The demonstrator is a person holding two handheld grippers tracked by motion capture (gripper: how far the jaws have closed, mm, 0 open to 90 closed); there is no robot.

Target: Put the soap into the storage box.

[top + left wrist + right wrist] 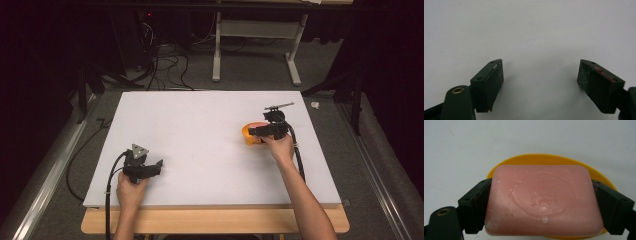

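A pink bar of soap point(541, 200) with an embossed seal sits between the jaws of my right gripper point(541, 207), which press on both its short ends. Under and behind it lies a round orange dish point(544, 160). In the high view the right gripper point(252, 131) is at the right of the white board, over the orange dish point(247, 136), with a sliver of the pink soap point(257, 124) showing. My left gripper point(159, 165) rests near the board's front left, open, with nothing between its fingers point(490, 82).
The white board point(200, 135) lies on a wooden table point(215, 220). A small white object point(315, 105) lies just off the board's far right corner. Cables and table legs stand on the floor beyond.
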